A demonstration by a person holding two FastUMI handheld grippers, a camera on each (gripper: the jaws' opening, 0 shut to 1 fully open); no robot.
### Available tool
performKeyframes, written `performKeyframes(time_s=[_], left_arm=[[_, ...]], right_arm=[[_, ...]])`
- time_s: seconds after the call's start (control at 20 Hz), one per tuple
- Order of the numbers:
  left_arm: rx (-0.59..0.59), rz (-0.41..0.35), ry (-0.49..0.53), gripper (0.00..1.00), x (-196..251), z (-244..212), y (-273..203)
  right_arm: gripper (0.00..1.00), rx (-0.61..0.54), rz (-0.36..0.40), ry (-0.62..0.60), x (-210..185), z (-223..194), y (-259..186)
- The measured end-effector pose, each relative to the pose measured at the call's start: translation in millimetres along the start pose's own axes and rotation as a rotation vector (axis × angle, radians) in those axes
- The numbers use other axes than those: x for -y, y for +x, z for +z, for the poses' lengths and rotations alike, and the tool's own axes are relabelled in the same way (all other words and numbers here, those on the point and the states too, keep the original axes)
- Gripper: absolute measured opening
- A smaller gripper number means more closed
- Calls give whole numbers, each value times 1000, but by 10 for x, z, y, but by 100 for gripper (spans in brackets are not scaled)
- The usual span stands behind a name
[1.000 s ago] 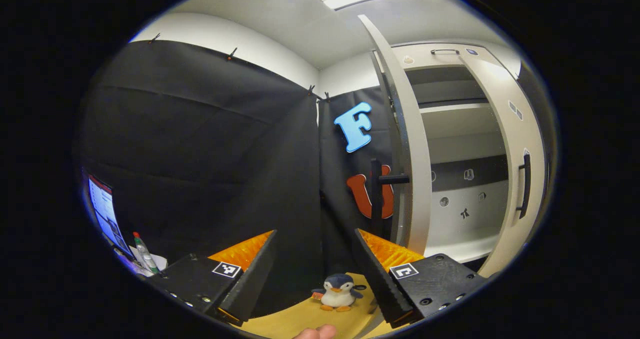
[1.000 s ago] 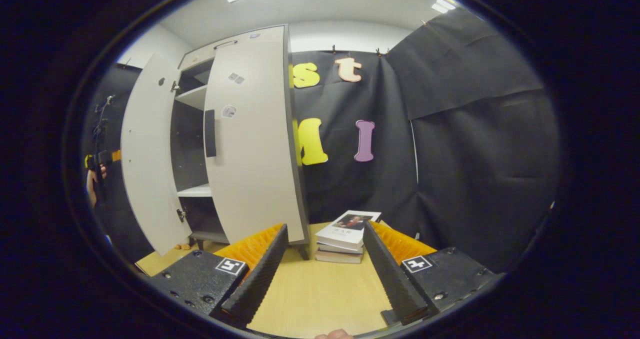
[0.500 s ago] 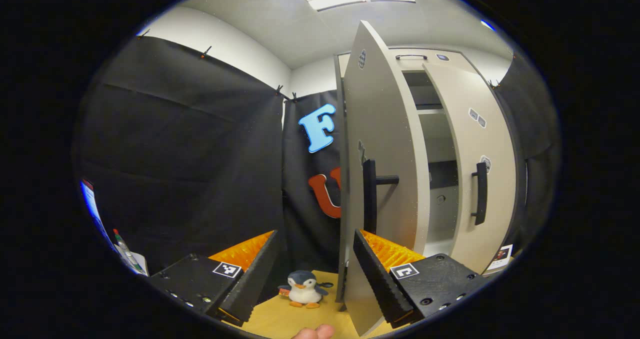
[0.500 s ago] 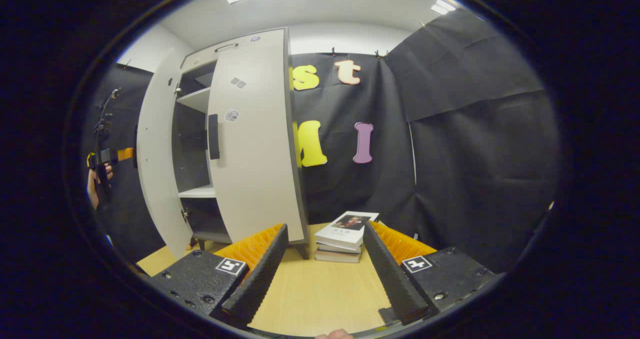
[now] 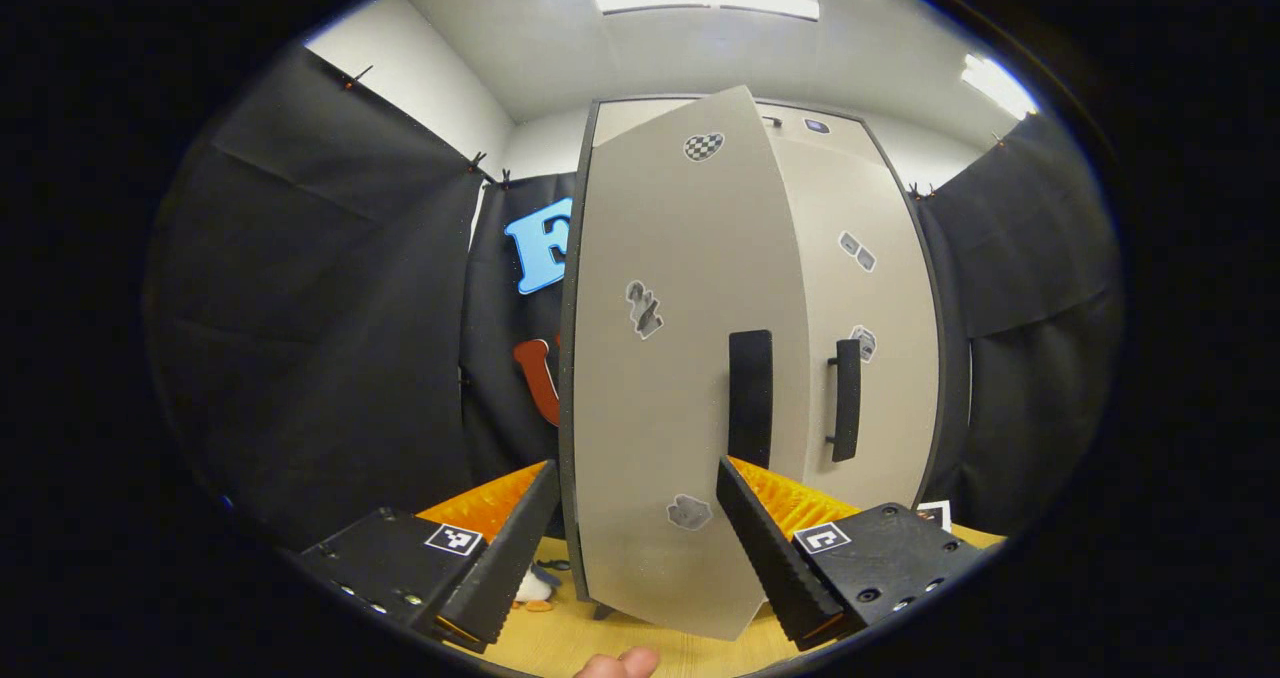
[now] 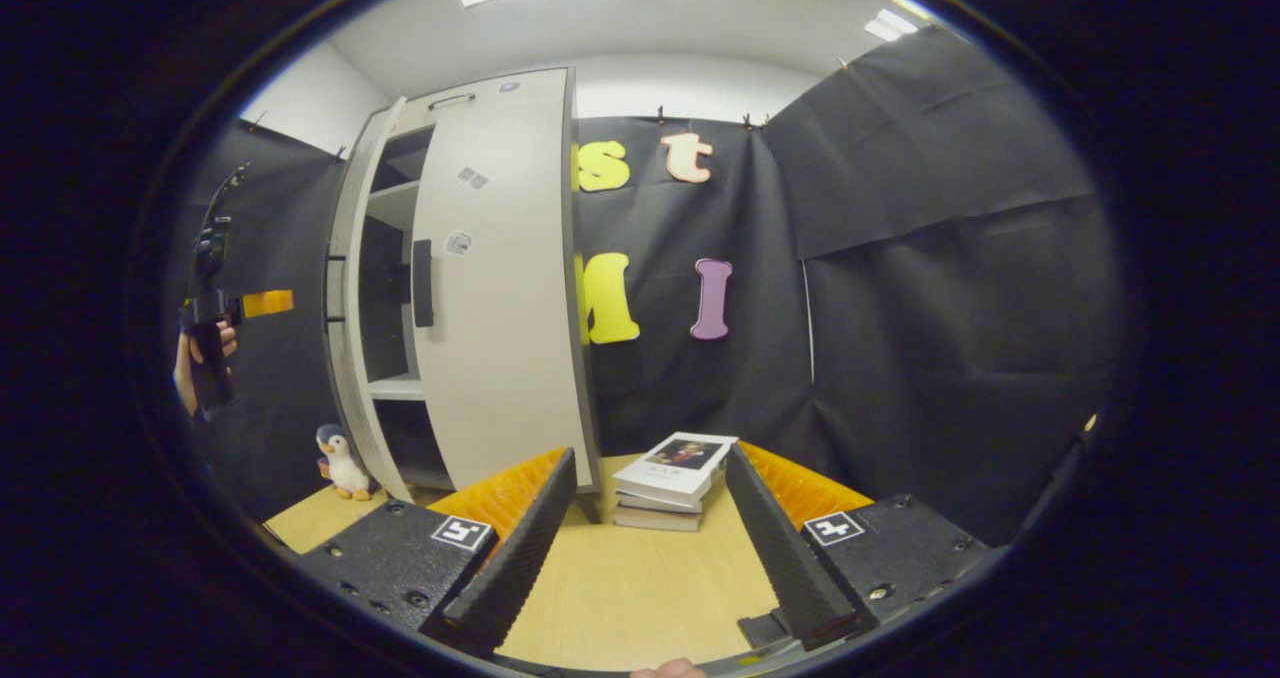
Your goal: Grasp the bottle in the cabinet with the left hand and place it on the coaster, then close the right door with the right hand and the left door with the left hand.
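The cabinet's left door (image 5: 660, 358) stands slightly ajar right in front of my left gripper (image 5: 635, 543), which is open. The door's lower face shows between its fingers, and its dark handle (image 5: 750, 398) rises just above the right fingertip (image 5: 740, 488). The right door (image 5: 880, 308) lies shut, with its handle (image 5: 846, 400) beside the left one. In the right gripper view, the left door (image 6: 350, 298) shows edge-on with a dark gap behind it. A hand holds the left gripper (image 6: 268, 304) a little short of it. My right gripper (image 6: 650, 528) hovers open over the table, holding nothing.
A stack of books (image 6: 670, 478) lies on the wooden table (image 6: 620, 588) right of the cabinet (image 6: 495, 308). A toy penguin (image 6: 340, 463) stands by the cabinet's left foot, and the penguin (image 5: 530, 588) peeks out behind my left finger. Black cloth walls surround the booth.
The left door has swung from wide open to nearly shut, and my left gripper followed it round to face the cabinet front. The right gripper has barely moved.
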State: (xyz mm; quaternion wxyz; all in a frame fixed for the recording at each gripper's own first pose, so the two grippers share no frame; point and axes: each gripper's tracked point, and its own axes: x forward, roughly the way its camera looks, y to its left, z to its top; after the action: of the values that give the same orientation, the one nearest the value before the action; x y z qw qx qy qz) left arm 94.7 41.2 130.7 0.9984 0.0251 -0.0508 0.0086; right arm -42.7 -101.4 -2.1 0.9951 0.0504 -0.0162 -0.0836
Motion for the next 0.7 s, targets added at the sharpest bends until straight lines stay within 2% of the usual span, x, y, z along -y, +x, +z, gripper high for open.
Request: performKeyframes(time_s=[0.1, 0.25, 0.4, 0.55, 0.6, 0.65, 0.7], left_arm=[[4, -11, -9, 99, 69, 3, -43], [19, -14, -26, 97, 187, 0, -148], [34, -25, -34, 96, 358, -24, -301], [20, -25, -57, 99, 572, -219, -503], [14, -19, -60, 99, 625, -290, -588], [1, -10, -67, 95, 674, -398, -669], [-16, -10, -80, 95, 762, -530, -753]], right_arm=[[99, 0, 5, 2, -16, 8, 3], [99, -1, 26, 3, -54, 40, -35], [99, -10, 80, 8, -191, 66, -55], [99, -3, 128, 3, -408, 99, 40], [94, 1, 138, -7, -443, 101, 56], [98, 3, 140, -16, -455, 96, 65], [99, 3, 142, -20, -474, 85, 86]])
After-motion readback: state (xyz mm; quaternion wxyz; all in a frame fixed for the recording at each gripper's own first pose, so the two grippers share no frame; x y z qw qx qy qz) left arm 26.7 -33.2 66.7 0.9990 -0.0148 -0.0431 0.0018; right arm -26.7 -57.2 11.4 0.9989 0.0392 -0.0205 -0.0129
